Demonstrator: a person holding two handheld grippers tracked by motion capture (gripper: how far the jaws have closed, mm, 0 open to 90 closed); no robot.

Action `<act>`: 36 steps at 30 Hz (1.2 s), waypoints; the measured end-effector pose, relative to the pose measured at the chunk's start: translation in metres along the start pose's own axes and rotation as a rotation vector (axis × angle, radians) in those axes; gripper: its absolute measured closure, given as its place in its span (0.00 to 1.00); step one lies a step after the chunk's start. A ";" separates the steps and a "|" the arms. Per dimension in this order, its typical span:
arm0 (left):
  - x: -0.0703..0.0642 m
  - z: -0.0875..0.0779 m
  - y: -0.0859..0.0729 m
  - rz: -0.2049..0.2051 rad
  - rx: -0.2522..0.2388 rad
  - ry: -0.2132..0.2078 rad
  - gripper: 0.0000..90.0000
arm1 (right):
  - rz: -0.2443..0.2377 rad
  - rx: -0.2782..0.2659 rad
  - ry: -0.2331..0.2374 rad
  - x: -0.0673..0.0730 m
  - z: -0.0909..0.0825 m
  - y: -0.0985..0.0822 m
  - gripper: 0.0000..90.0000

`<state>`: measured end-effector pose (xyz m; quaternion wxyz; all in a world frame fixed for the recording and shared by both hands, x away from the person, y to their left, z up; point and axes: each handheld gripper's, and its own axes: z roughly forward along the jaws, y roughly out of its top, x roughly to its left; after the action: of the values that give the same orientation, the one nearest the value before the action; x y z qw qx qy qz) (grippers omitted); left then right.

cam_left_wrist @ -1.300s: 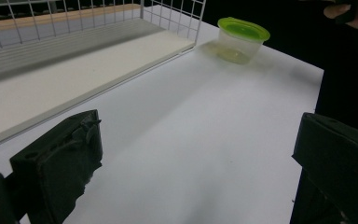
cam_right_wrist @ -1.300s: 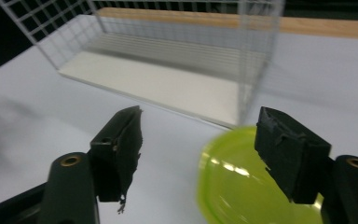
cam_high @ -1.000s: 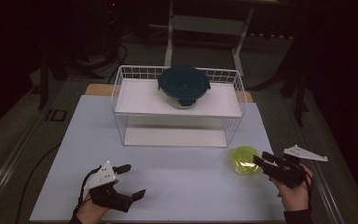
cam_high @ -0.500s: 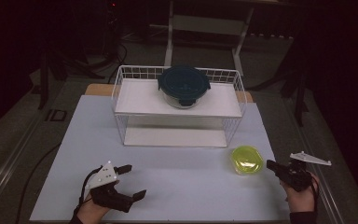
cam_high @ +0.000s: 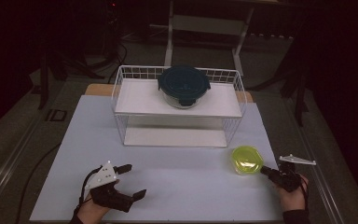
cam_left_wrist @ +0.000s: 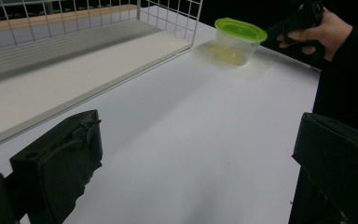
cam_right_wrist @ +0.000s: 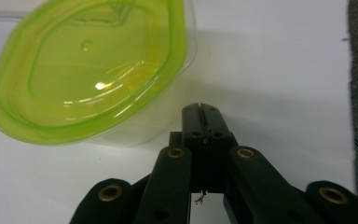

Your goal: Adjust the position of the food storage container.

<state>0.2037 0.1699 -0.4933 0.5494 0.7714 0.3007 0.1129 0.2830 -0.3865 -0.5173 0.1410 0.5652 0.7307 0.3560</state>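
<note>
Moved: right gripper [cam_high: 266, 171] has sunk beside the green-lidded tub [cam_high: 246, 160] — jaws just closed, empty.
Left gripper [cam_high: 133, 180]: jaws spread, idle.
Tub: on table [cam_high: 177, 186], right of wire rack [cam_high: 121, 93].
Progress: nothing gripped — pickup outstanding.

Lime-green lid [cam_right_wrist: 86, 70], seemingly teal lid [cam_high: 184, 80]

no text, label, brand, number or sign is showing legibly on anything in these views.
</note>
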 end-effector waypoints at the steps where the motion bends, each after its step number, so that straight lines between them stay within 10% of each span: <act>1: 0.000 0.000 0.000 0.002 -0.001 0.000 0.01 | -0.001 0.004 0.006 0.001 0.002 0.000 1.00; 36: 0.000 0.000 0.000 0.000 0.002 -0.005 0.01 | -0.082 0.016 0.075 0.024 0.022 0.011 1.00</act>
<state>0.2035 0.1701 -0.4934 0.5494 0.7722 0.2995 0.1108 0.2966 -0.3557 -0.5207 0.1237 0.5221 0.7608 0.3650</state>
